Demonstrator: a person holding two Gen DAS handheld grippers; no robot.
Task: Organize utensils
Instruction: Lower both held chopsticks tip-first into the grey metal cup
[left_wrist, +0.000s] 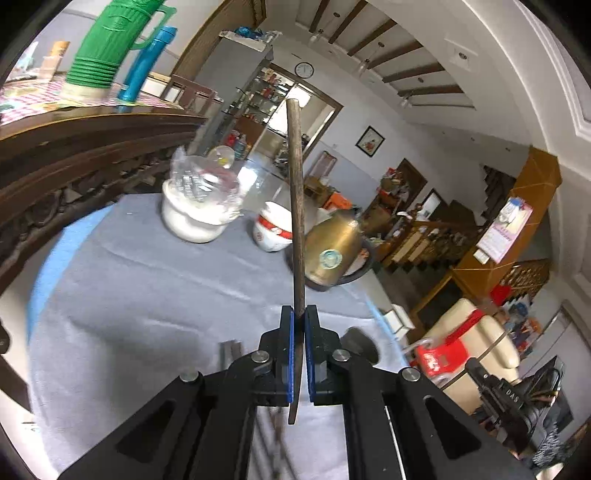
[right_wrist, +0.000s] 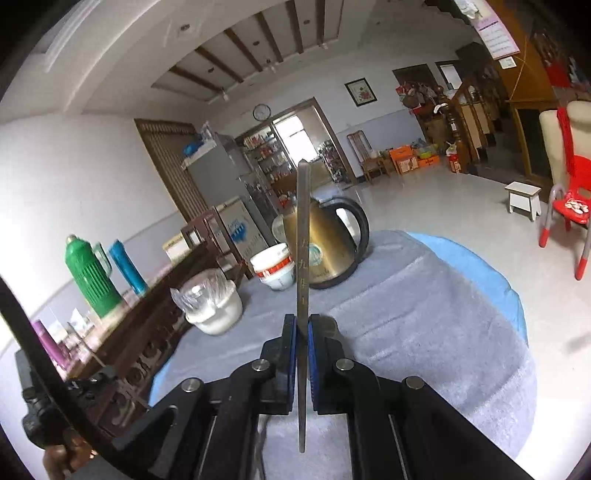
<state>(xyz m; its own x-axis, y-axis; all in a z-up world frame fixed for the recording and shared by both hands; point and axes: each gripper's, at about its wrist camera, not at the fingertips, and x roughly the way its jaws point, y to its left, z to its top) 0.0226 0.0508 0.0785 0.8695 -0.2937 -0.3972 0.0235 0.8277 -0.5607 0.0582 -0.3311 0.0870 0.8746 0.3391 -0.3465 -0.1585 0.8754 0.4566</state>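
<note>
The left gripper (left_wrist: 299, 314) is pinching one brown chopstick (left_wrist: 295, 206) near its bottom end, and the stick points up toward 12 o'clock. The right gripper (right_wrist: 302, 321) is pinching another chopstick (right_wrist: 303, 258), a grayer one with small gold marks, and it stands up the same way. Both sticks are up in the air above the gray cloth (left_wrist: 147, 295) on the table. Each stick is held low, so the long top part could wobble or slip sideways out of the blue pads (left_wrist: 290, 354). The gold kettle (left_wrist: 332, 254) sits at about 1 o'clock from the left stick, and the red and white bowl (left_wrist: 271, 229) sits at about 11 o'clock. A fast swing could knock them. The white tub with a plastic bag (left_wrist: 201, 206) is farther off at 10 o'clock. If a stick drops, it might roll off the round table.
</note>
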